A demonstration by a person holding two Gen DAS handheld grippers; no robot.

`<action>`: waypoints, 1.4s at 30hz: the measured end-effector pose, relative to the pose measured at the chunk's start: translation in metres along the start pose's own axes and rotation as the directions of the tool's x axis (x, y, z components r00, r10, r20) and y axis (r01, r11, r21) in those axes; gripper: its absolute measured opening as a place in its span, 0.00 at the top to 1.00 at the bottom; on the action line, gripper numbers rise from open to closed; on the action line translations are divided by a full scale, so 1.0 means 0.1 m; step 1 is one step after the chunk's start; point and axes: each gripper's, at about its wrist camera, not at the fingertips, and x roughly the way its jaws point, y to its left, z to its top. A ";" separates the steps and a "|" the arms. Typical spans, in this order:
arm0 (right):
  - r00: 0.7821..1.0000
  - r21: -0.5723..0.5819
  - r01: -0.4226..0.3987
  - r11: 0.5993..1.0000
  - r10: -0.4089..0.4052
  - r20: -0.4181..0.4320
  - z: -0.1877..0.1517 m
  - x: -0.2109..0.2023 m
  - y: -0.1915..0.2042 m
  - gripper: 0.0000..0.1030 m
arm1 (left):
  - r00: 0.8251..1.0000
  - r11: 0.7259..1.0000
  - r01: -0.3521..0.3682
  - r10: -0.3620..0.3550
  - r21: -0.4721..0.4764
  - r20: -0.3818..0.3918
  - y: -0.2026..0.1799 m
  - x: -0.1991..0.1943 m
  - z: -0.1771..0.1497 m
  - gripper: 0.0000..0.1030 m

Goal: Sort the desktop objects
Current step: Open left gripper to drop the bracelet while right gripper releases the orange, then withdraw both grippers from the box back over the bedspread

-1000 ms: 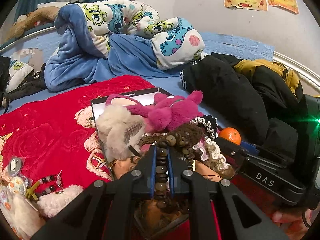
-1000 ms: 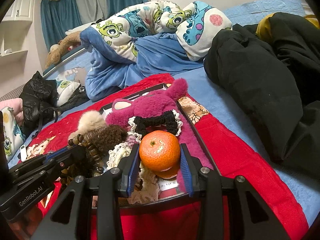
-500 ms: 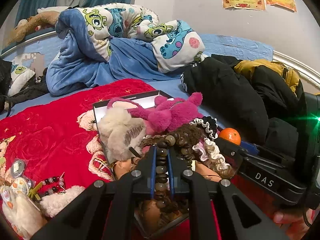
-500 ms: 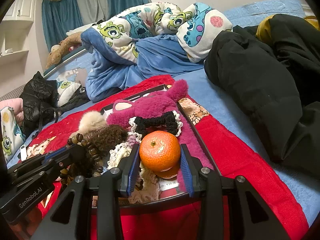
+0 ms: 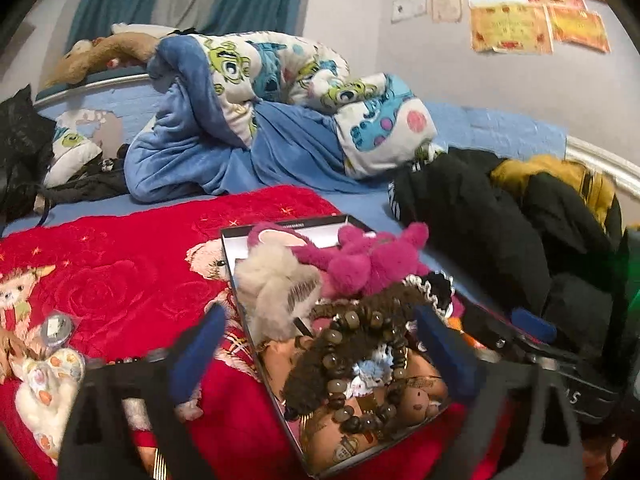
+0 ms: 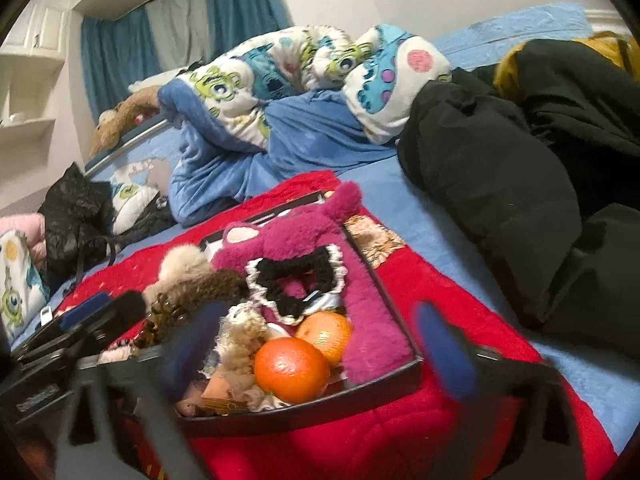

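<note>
You're at release: both tools opening wide, left tool [image 5: 320, 360] off brown wooden bead string [image 5: 352, 364], right tool [image 6: 320, 356] off round orange tangerine [image 6: 291, 369], both inside shallow black tray [image 6: 384, 376]. Next, pull clear and fetch loose items left of it.

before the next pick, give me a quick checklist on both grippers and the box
1. Left gripper jaws opening, clear of the brown wooden bead string: ok; the beads lie in the shallow black box.
2. Right gripper jaws opening, clear of the near orange tangerine: ok; it rests in the box.
3. Second tangerine in the box: ok.
4. Magenta plush toy fully inside the box: not ok, it overhangs the rim.
5. Loose trinkets on the red blanket sorted: not ok.
6. Whether the tangerine has settled: cannot tell.
</note>
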 end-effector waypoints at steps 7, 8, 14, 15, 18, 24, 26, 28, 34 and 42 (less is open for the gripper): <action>1.000 0.124 0.011 0.992 -0.010 -0.007 0.00 0.03 -0.25 0.00 | 0.998 0.997 -0.002 -0.003 -0.084 -0.068 0.15 0.11 -0.02 0.00; 1.000 0.133 0.012 0.991 -0.011 -0.008 0.00 0.03 -0.26 0.00 | 0.997 0.996 0.000 -0.006 -0.084 -0.072 0.15 0.12 -0.02 0.00; 1.000 0.137 0.015 0.990 -0.014 -0.008 -0.01 0.02 -0.26 0.00 | 0.997 0.998 -0.002 -0.003 -0.063 -0.072 0.10 0.12 -0.03 0.00; 1.000 0.138 0.013 0.990 -0.012 -0.009 -0.01 0.02 -0.27 0.00 | 0.997 0.998 -0.004 0.000 -0.056 -0.073 0.10 0.12 -0.04 0.00; 1.000 0.148 0.015 0.989 -0.014 -0.006 -0.02 0.01 -0.29 0.00 | 0.997 0.999 -0.010 0.006 -0.046 -0.080 0.08 0.12 -0.04 0.00; 0.999 0.211 0.031 0.977 -0.032 -0.002 -0.07 -0.07 -0.38 0.00 | 0.996 0.999 -0.023 0.020 -0.040 -0.088 0.08 -0.02 -0.03 0.00; 0.998 0.216 0.055 0.975 -0.059 0.012 -0.07 -0.16 -0.36 0.00 | 0.996 0.998 -0.007 0.001 -0.058 -0.094 0.11 -0.12 -0.01 0.00; 0.996 0.201 0.073 0.977 -0.080 0.028 -0.06 -0.27 -0.28 0.00 | 0.997 0.997 -0.010 0.004 -0.082 -0.083 0.16 -0.28 0.04 0.00; 0.999 0.194 0.028 0.981 -0.033 0.021 0.00 -0.54 0.08 0.00 | 0.995 0.994 -0.084 0.080 -0.068 -0.055 0.35 -0.85 0.18 0.00; 0.994 0.161 -0.092 0.983 0.082 0.066 0.18 -0.97 0.90 0.00 | 0.974 0.970 -0.224 0.226 -0.090 0.007 0.90 -1.81 0.43 0.00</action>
